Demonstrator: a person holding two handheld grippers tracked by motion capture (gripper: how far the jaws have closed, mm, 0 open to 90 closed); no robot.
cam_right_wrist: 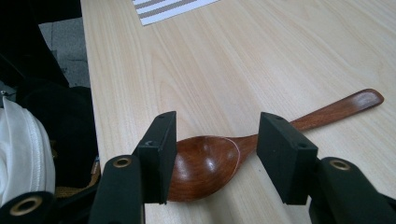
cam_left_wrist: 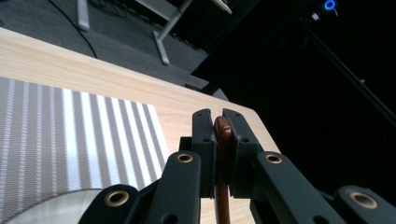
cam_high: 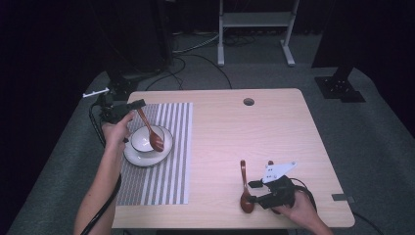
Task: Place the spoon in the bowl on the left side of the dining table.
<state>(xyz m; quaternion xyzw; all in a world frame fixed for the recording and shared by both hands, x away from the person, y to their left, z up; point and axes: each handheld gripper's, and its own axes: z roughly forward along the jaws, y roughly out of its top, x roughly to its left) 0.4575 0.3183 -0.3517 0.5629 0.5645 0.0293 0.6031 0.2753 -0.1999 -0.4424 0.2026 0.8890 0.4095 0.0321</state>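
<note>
High view: the left gripper [cam_high: 136, 104] pinched a brown wooden spoon [cam_high: 150, 131] over the white bowl [cam_high: 142, 142] near the table's left edge; the right gripper [cam_high: 253, 192], jaws spread, straddled a second brown wooden spoon [cam_high: 244, 188] near the front edge.

Two wooden spoons [cam_high: 151, 131] [cam_high: 244, 187], one white bowl [cam_high: 143, 140], one white plate [cam_high: 142, 157], one striped placemat [cam_high: 166, 171], one table [cam_high: 254, 132], two grippers [cam_high: 136, 104] [cam_high: 253, 191].

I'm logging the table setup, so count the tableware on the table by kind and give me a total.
Wooden spoons: 2, one in the left gripper, one by the right gripper
Bowl: 1
Plate: 1
Striped placemat: 1
Total: 5
</note>
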